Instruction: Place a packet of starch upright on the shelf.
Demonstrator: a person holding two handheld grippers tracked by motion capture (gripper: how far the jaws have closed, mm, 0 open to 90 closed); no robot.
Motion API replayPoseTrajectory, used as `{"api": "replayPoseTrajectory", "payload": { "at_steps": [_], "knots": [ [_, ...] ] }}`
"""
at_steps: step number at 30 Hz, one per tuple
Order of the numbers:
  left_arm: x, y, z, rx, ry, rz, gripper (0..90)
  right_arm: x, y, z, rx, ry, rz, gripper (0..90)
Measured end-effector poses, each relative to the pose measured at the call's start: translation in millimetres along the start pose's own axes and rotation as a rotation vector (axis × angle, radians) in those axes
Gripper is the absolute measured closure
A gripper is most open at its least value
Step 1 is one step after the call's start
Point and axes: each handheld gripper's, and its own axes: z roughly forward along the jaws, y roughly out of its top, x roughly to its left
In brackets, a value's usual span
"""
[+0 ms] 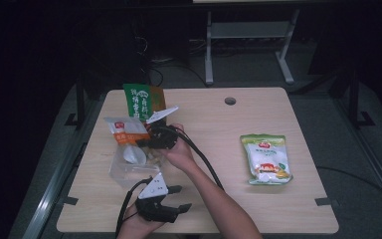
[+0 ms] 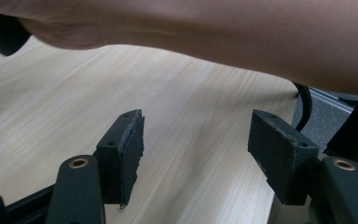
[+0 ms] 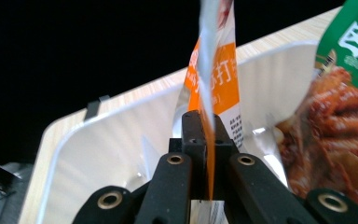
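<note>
My right gripper (image 1: 146, 141) is shut on an orange and white packet (image 1: 126, 131), held over a clear plastic bin (image 1: 119, 172) at the table's left. In the right gripper view the jaws pinch the orange and white packet (image 3: 214, 88) edge-on above the clear bin (image 3: 116, 140), with a green snack bag (image 3: 340, 107) showing meat pictures at the right. A green snack bag (image 1: 138, 101) stands at the bin's far end. My left gripper (image 1: 177, 197) is open near the front edge, over bare table. In the left gripper view the open left gripper (image 2: 196, 154) holds nothing, under a forearm (image 2: 223, 32).
A white and green pouch (image 1: 266, 158) lies flat on the right half of the wooden table (image 1: 219, 129). A round cable hole (image 1: 230, 101) sits near the far edge. Cables trail from both grippers toward the front. Dark floor and a white desk frame (image 1: 248, 35) lie beyond.
</note>
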Motion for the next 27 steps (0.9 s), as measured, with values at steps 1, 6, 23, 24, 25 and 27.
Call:
{"api": "replayPoseTrajectory", "payload": {
  "at_steps": [1, 6, 23, 24, 25, 27],
  "knots": [
    [-0.1, 0.0, 0.4, 0.001, -0.002, -0.001, 35.5, 0.1, -0.8, -1.0, 0.010, -0.002, -0.008, 89.0],
    [-0.6, 0.0, 1.6, 0.001, -0.004, -0.002, 35.4, -0.7, -6.6, -3.5, 0.057, -0.005, -0.018, 88.0],
    [4.2, -0.4, 5.0, 0.012, -0.001, -0.009, 34.6, -12.3, -19.3, -9.1, 0.093, 0.012, 0.025, 78.9],
    [4.1, -0.4, 5.2, 0.011, -0.002, -0.008, 34.7, -12.1, -18.8, -10.9, 0.091, 0.011, 0.027, 77.3],
    [4.0, -0.2, 5.3, 0.012, -0.003, -0.009, 34.7, -12.2, -18.2, -12.5, 0.090, 0.006, 0.022, 75.3],
    [4.0, -0.1, 5.4, 0.011, -0.003, -0.010, 34.6, -12.3, -17.3, -16.0, 0.084, 0.003, 0.022, 73.3]
  ]
}}
